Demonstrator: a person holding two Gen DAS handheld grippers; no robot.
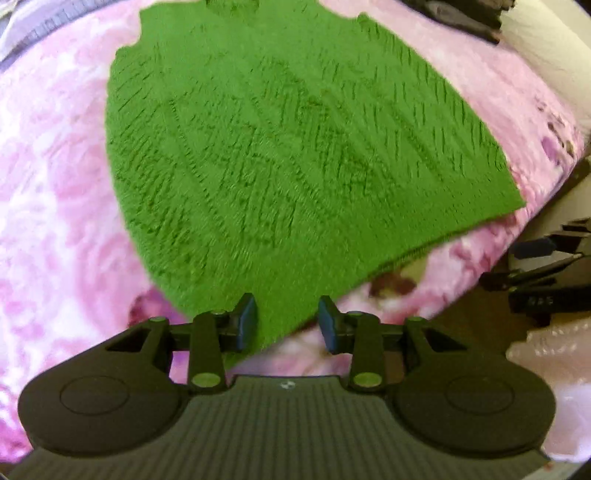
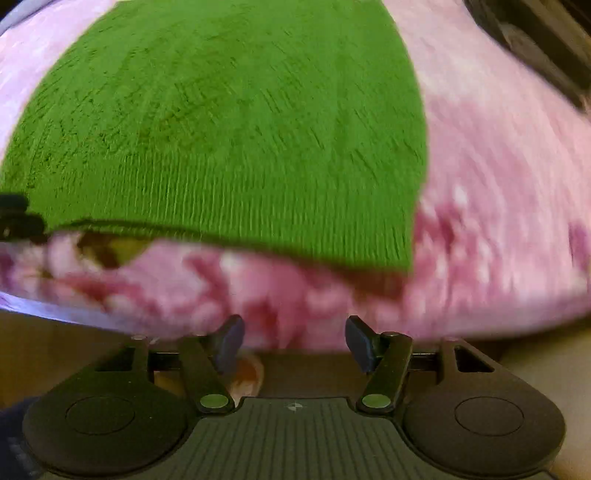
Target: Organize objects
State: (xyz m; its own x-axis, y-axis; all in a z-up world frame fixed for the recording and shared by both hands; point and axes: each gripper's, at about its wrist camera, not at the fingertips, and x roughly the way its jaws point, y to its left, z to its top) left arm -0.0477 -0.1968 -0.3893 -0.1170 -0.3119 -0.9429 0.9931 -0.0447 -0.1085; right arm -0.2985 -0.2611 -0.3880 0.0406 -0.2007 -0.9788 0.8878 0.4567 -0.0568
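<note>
A green knitted garment (image 1: 280,147) lies spread flat on a pink flowered bed cover (image 1: 55,192). My left gripper (image 1: 287,324) is open, its fingers on either side of the garment's near corner, just above it. In the right wrist view the same garment (image 2: 229,129) fills the upper middle, its ribbed hem facing me. My right gripper (image 2: 294,341) is open and empty, off the bed's near edge, short of the hem. The right gripper shows at the right edge of the left wrist view (image 1: 546,266).
The pink cover (image 2: 498,184) slopes down to the bed's edge, with brown floor (image 2: 44,350) below it. Dark objects (image 1: 465,18) lie at the bed's far right corner. A pale wall (image 1: 554,55) rises to the right.
</note>
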